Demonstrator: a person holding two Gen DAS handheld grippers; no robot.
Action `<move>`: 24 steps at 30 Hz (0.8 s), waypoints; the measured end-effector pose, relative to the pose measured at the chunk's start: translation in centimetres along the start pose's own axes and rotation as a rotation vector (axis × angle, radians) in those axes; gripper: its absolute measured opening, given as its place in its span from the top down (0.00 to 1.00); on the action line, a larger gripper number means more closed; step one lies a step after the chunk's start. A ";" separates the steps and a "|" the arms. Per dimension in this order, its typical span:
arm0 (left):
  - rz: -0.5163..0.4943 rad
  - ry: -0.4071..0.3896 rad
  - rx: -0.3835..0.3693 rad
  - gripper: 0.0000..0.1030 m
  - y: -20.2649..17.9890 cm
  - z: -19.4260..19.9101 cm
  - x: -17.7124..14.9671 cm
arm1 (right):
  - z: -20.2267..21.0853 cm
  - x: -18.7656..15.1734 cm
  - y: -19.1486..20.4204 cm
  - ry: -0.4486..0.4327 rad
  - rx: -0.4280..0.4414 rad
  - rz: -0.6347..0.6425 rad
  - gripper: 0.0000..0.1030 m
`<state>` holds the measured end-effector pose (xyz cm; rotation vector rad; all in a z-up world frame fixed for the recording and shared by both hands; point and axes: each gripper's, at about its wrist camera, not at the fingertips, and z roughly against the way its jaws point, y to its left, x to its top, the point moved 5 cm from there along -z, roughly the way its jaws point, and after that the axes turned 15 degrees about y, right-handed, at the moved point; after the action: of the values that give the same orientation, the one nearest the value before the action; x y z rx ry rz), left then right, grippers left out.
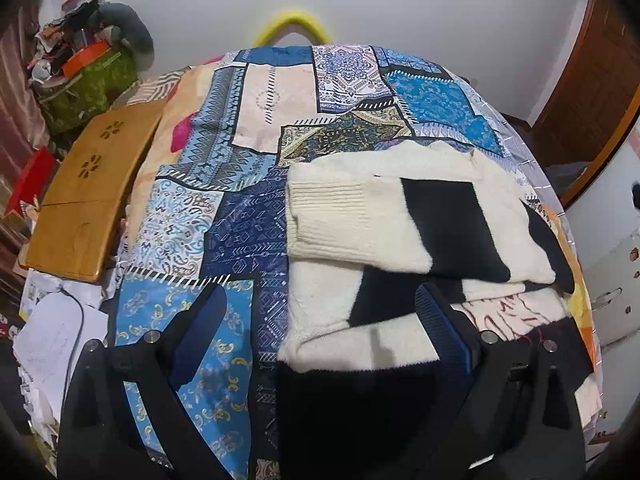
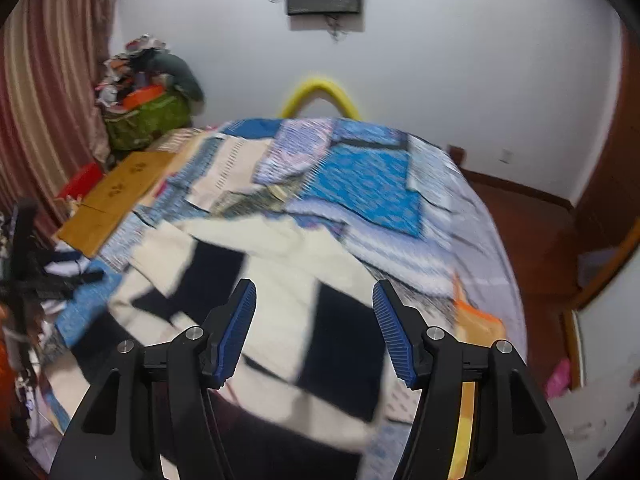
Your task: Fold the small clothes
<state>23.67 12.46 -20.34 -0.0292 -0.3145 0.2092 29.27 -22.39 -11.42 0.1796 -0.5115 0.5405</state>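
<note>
Both tools, left (image 1: 320, 320) and right (image 2: 314, 320), gape empty over the sweater (image 1: 400, 216) (sleeve folded across); wooden tray (image 1: 88, 184) beside it on the bed (image 1: 248, 128)

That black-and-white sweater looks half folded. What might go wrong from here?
The sleeve lies loosely folded across the sweater, so it may slide off if the body is lifted. The sweater sits near the bed's right edge, and a tug could drag it over. Both the left gripper and the right gripper are open, holding nothing.
</note>
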 end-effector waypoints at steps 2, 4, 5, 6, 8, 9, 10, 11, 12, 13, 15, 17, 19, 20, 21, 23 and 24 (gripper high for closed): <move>0.000 0.012 0.012 0.07 0.0 -0.2 -0.6 | -0.3 -2.0 -1.4 0.027 -0.003 -0.035 0.38; 0.000 0.030 0.025 0.07 0.2 -0.6 -1.4 | -1.0 -3.9 -2.3 0.062 -0.004 -0.053 0.36; 0.001 0.043 0.033 0.07 0.4 -0.9 -1.9 | -1.4 -4.9 -2.5 0.084 -0.009 -0.056 0.36; 0.001 0.058 0.041 0.07 0.6 -1.3 -2.5 | -1.9 -6.0 -2.8 0.107 -0.009 -0.062 0.36; 0.002 0.089 0.053 0.07 1.0 -2.2 -3.6 | -3.1 -8.1 -3.3 0.157 0.008 -0.088 0.36; 0.006 0.103 0.054 0.07 1.2 -2.6 -4.1 | -3.8 -9.3 -3.5 0.184 0.023 -0.105 0.36; 0.015 0.125 0.055 0.07 1.6 -3.2 -4.7 | -4.4 -10.1 -3.7 0.205 0.040 -0.123 0.36; 0.023 0.145 0.053 0.07 1.8 -3.8 -5.2 | -5.1 -11.0 -3.8 0.229 0.055 -0.142 0.36; 0.031 0.161 0.052 0.07 2.0 -4.2 -5.6 | -5.9 -11.9 -3.9 0.256 0.069 -0.163 0.36; 0.042 0.180 0.052 0.07 2.3 -4.7 -6.2 | -6.6 -12.7 -4.0 0.274 0.079 -0.179 0.36; 0.060 0.196 0.060 0.07 2.6 -5.3 -7.3 | -7.6 -14.2 -4.1 0.301 0.109 -0.208 0.36; 0.069 0.201 0.047 0.07 2.9 -5.6 -8.2 | -8.3 -15.4 -4.1 0.317 0.141 -0.244 0.36; 0.084 0.205 0.022 0.07 3.0 -5.6 -8.7 | -8.9 -16.4 -4.0 0.331 0.176 -0.275 0.36; 0.091 0.206 0.014 0.07 3.0 -5.6 -8.9 | -9.2 -16.7 -4.0 0.329 0.191 -0.290 0.36; 0.109 0.213 -0.008 0.07 3.2 -5.7 -9.0 | -9.2 -16.9 -3.9 0.319 0.205 -0.307 0.36; 0.131 0.224 -0.036 0.09 3.2 -5.9 -9.1 | -9.3 -17.0 -4.0 0.307 0.237 -0.331 0.36; 0.142 0.229 -0.070 0.12 3.1 -6.0 -9.2 | -9.2 -17.0 -4.0 0.301 0.254 -0.340 0.36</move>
<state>16.39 13.64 -29.05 -0.1435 -0.0913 0.3323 22.78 -30.61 -28.12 0.4122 -0.1113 0.2900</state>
